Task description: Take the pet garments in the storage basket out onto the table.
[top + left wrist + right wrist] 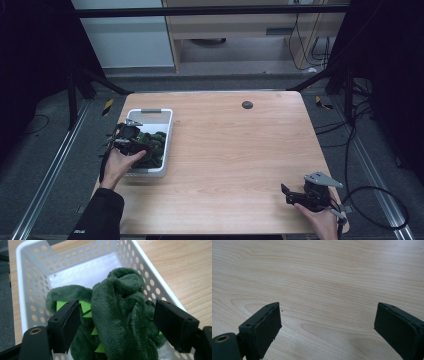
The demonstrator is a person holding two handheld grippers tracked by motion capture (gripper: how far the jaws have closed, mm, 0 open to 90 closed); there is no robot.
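A dark green plush toy (120,315) with bright green felt spikes lies bunched in a white perforated basket (30,277) at the table's left side. My left gripper (117,315) reaches down into the basket, and its jaws stand wide on either side of the plush without visibly squeezing it. In the high view the left gripper (127,140) sits over the basket (150,111) with the plush toy (154,147) under it. My right gripper (286,195) rests low over the table's near right corner. The right gripper (327,317) is open, with bare wood between its jaws.
The wooden table (225,150) has a small black round cap (247,104) near its far edge. Dark frame posts and cables (350,150) run along the floor on both sides.
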